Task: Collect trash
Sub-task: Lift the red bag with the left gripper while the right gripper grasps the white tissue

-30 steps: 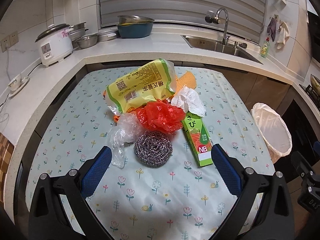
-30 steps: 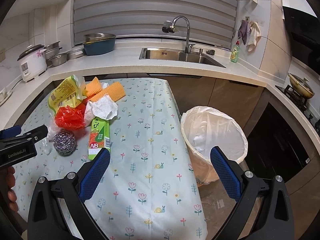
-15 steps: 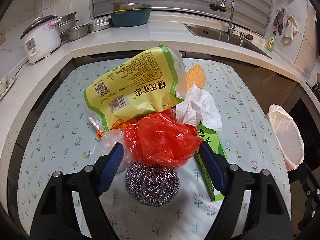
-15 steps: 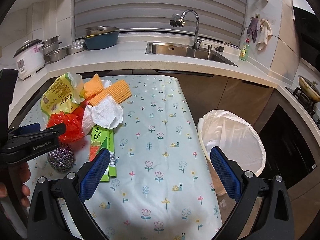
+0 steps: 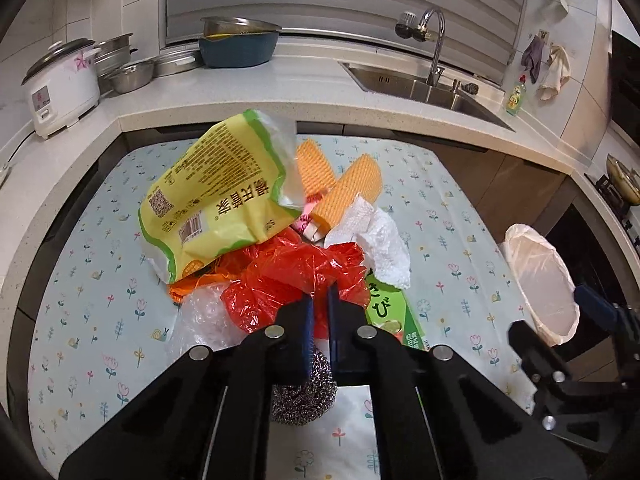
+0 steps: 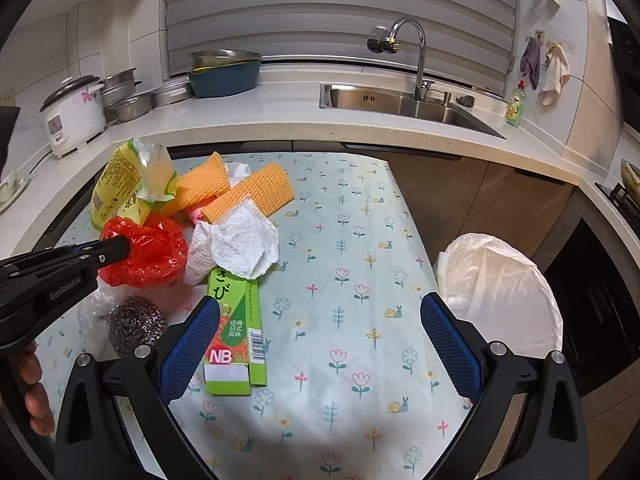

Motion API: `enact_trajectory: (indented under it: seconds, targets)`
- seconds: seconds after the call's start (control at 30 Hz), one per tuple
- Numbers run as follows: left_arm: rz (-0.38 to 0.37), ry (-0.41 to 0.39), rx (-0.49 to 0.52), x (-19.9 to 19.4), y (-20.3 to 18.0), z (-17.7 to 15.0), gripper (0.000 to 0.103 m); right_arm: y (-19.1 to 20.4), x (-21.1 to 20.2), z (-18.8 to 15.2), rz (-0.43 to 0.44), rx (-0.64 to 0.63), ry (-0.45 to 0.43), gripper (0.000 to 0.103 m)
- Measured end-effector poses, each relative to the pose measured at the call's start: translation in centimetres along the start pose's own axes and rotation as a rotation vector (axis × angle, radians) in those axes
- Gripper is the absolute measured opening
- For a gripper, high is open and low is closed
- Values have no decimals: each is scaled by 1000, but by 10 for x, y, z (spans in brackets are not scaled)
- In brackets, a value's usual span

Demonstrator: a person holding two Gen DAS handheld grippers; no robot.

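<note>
A pile of trash lies on the flowered tablecloth [image 5: 100,280]. My left gripper [image 5: 319,304] is shut on the crumpled red plastic bag [image 5: 296,276], also seen in the right wrist view [image 6: 152,252]. Around it lie a yellow snack bag [image 5: 216,196], orange foam sleeves [image 5: 344,188], a crumpled white paper towel [image 6: 236,240], a clear plastic bag [image 5: 200,316], a steel scourer [image 6: 134,324] and a green box [image 6: 236,340]. My right gripper [image 6: 320,344] is open and empty, above the cloth between the green box and the white-lined trash bin [image 6: 500,276].
A counter runs behind the table with a rice cooker [image 6: 74,114], steel bowls, a blue basin [image 6: 224,76] and a sink with tap [image 6: 408,96]. The bin stands off the table's right edge. A stove with a pan is at far right.
My left gripper has moved forward over the scourer and closed on the red bag. My right gripper has come lower and nearer the green box, still open.
</note>
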State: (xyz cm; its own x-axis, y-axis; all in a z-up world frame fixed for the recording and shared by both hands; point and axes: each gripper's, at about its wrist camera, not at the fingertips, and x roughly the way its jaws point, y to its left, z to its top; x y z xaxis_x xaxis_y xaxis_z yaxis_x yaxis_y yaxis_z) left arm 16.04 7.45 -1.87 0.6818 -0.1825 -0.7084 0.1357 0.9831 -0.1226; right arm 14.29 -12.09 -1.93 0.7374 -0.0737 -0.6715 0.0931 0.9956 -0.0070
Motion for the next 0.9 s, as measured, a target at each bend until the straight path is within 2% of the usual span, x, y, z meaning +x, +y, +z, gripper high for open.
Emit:
enact_trajectory:
  seconds: [0.17, 0.33, 0.53, 0.63, 0.7, 0.73, 0.8, 0.9]
  targets:
    - [-16, -56, -17, -16, 6, 23, 5, 11, 27, 18, 71, 25, 13, 96]
    - [-26, -91, -30, -16, 12, 42, 5, 25, 67, 34, 124, 35, 50, 92]
    - [-33, -97, -52, -3, 21, 52, 5, 43, 115, 41, 164, 34, 104, 83]
    - [-34, -90, -59, 4, 25, 52, 5, 49, 132, 38, 183, 18, 135, 67]
    - [-32, -85, -59, 7, 26, 52, 5, 51, 139, 36, 201, 15, 151, 46]
    - [-31, -84, -59, 8, 27, 52, 5, 52, 139, 35, 207, 16, 153, 40]
    - [-28, -84, -55, 8, 25, 52, 5, 49, 137, 35, 225, 22, 149, 12]
    - [-29, -90, -47, 4, 19, 53, 5, 39, 120, 40, 222, 30, 104, 4]
